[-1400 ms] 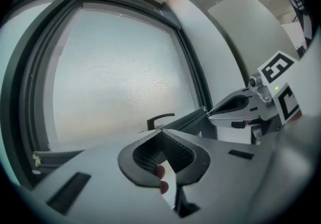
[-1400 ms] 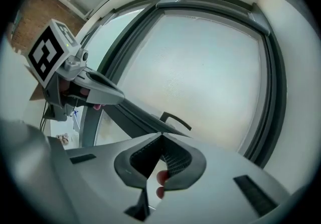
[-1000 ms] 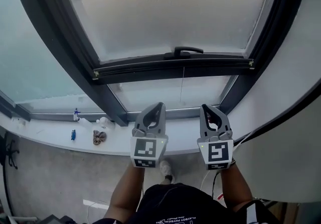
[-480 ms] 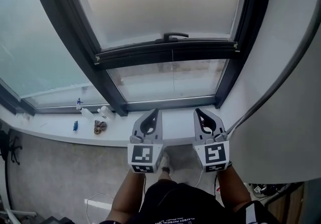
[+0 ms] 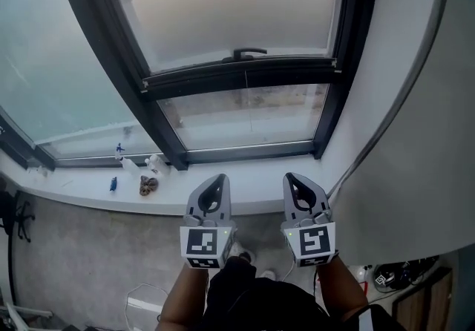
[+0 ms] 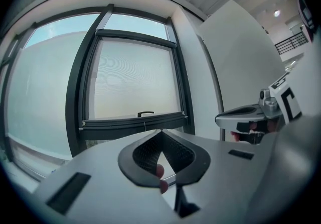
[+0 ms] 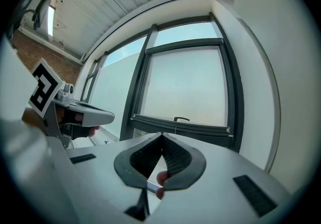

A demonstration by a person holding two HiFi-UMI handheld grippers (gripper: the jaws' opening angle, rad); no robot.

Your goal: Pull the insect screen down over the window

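A white sill [image 5: 63, 192] runs under the dark-framed window [image 5: 237, 118]

Indoor room, large window [image 5: 245, 120], cluttered sill [image 5: 74, 190]

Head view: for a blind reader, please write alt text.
The left gripper and right gripper, both shut and empty, are held side by side before a dark-framed window. The insect screen covers most of it; its handled bottom bar sits above an uncovered strip of glass.
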